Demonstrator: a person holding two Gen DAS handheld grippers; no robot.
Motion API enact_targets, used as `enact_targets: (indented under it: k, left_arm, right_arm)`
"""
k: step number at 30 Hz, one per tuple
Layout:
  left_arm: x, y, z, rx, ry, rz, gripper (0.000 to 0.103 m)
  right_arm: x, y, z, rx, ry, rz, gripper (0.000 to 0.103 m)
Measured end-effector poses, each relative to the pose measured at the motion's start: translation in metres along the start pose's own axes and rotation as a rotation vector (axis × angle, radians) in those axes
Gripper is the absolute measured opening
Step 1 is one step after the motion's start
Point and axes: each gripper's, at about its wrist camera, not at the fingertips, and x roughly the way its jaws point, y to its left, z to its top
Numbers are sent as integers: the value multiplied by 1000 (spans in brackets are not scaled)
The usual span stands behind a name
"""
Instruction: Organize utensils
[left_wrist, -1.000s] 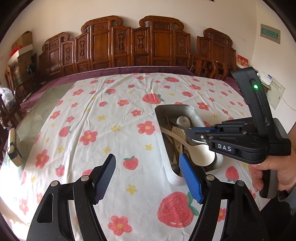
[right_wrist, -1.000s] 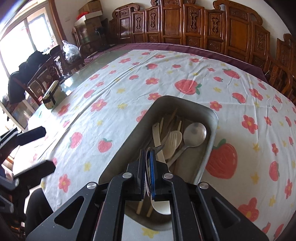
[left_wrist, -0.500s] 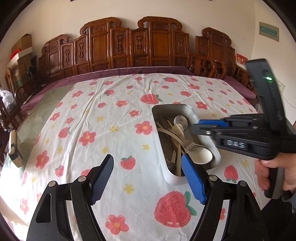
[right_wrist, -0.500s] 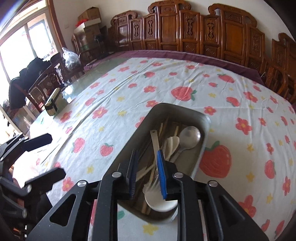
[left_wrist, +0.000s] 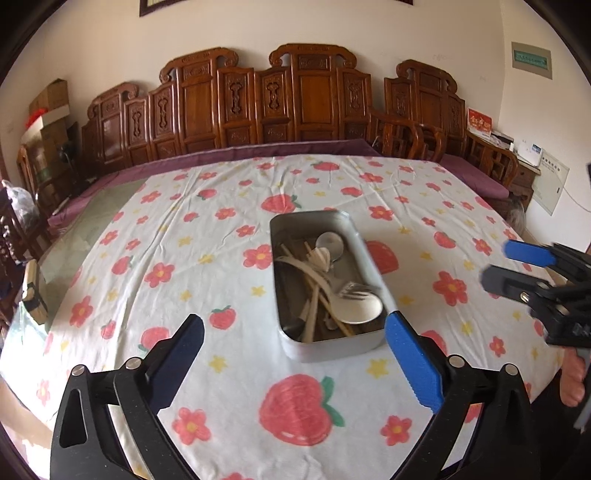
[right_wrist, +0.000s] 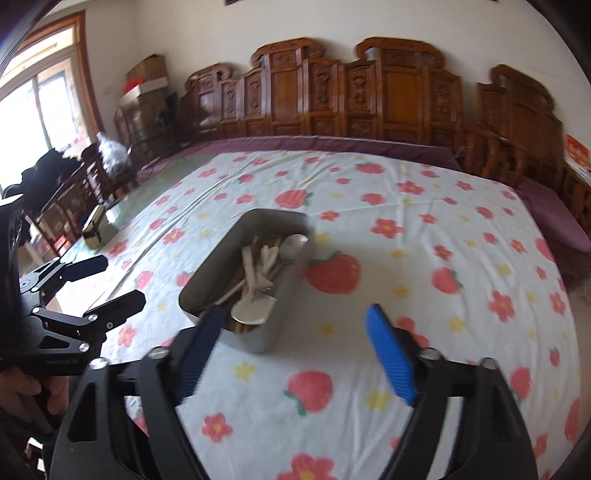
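We hold both tongs, left (left_wrist: 291, 347) and right (right_wrist: 295, 350), spread and empty. The utensil tray (left_wrist: 364, 254) lies ahead of the left tongs, which are nearer, long axis pointing away.

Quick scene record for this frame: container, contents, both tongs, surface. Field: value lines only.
container: metal tray, on the tablecloth
contents: metal fork, white spoon, metal spoon, wooden utensils, piled loosely
left tongs: open, empty, tray's near end between the tips
right tongs: open, empty
surface: strawberry-print tablecloth
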Motion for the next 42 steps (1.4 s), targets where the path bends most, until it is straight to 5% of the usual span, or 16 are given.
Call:
enact_targets:
  k: [2, 24, 42]
  left_arm:
    - [-7, -9, 2, 2, -15, 4, 95]
    - [-133, -75, 34, -7, -210, -20, 95]
    - [-155, -65, 32, -44, -247, -3, 95]
  right_arm:
    - [-16, -6, -6, 12, -24, -25, 101]
    - [-174, -17, -10, 56, -308, -150, 100]
    - [-199, -7, -9, 52, -351, -138, 100]
